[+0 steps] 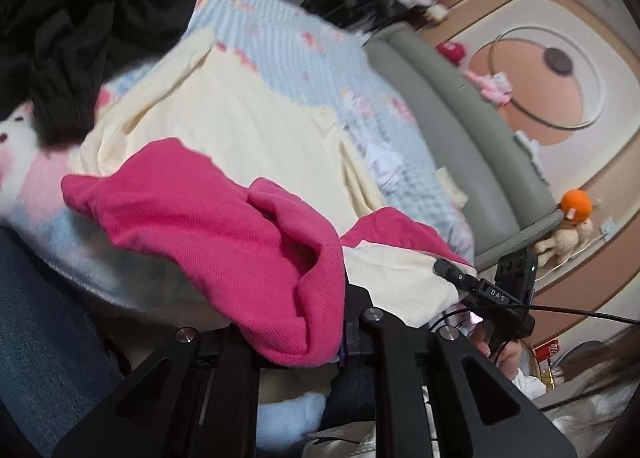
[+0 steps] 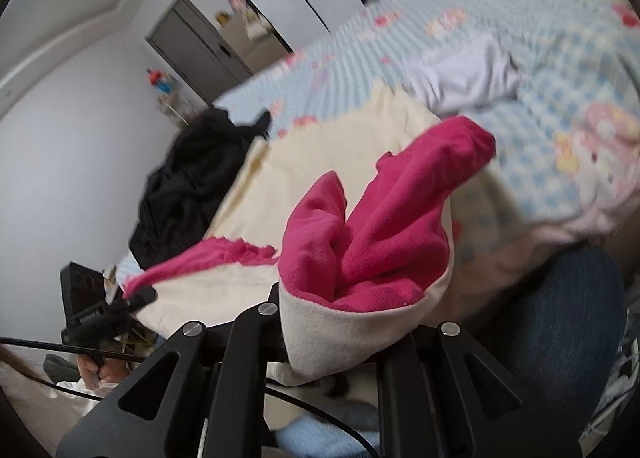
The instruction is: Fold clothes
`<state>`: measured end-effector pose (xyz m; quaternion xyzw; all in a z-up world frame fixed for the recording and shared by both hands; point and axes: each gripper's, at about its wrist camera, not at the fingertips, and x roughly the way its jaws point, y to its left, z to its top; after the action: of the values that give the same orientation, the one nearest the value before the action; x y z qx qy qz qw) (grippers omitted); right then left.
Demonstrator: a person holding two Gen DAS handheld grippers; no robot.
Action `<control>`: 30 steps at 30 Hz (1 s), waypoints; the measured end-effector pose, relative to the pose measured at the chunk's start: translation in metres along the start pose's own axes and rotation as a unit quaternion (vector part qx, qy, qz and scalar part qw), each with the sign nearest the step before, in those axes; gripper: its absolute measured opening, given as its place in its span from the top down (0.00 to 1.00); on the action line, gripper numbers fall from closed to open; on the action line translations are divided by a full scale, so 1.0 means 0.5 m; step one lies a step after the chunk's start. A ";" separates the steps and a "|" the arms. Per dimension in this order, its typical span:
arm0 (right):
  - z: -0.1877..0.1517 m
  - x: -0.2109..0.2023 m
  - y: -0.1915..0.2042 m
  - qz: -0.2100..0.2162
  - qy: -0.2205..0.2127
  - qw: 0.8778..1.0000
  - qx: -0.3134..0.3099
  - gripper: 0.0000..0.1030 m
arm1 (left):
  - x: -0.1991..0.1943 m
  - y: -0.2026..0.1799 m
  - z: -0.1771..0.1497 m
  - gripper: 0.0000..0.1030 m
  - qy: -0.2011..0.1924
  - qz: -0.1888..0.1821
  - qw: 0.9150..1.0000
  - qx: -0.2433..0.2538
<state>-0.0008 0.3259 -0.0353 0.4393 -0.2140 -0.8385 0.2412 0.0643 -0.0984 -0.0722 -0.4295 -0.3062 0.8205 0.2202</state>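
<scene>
A cream and pink garment [image 1: 192,210] lies spread over the bed, its near edge lifted between my two grippers. In the left wrist view a pink fold bunches in my left gripper [image 1: 316,338] and hides the fingertips. At the right of that view my right gripper [image 1: 454,274] pinches the cream edge. In the right wrist view the same garment [image 2: 392,234], pink inside and cream outside, drapes over my right gripper [image 2: 336,338]. My left gripper [image 2: 140,294] holds a stretched pink edge at the left.
The bed has a blue checked quilt [image 1: 280,30] and a grey padded headboard [image 1: 460,118]. A black garment [image 2: 188,186] lies beyond the cream one and a pale lilac garment [image 2: 460,74] further up the quilt. A person's jeans leg [image 2: 560,318] stands close by.
</scene>
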 end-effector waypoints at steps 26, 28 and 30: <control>0.342 0.225 0.007 -0.081 -0.006 0.994 -0.076 0.35 | 0.193 0.114 0.412 0.45 -0.012 0.130 0.990 0.047; 0.340 0.236 -0.002 -0.100 -0.003 0.992 -0.072 0.35 | 0.211 0.122 0.404 0.45 -0.005 0.143 0.989 0.045; 0.339 0.243 -0.012 -0.103 -0.001 0.992 -0.066 0.36 | 0.226 0.124 0.398 0.45 -0.001 0.149 0.988 0.047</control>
<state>-0.2048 0.2835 -0.0271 0.4414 -0.1122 -0.8715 0.1816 -0.1693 -0.1349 -0.0912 -0.4586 -0.2003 0.8581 0.1149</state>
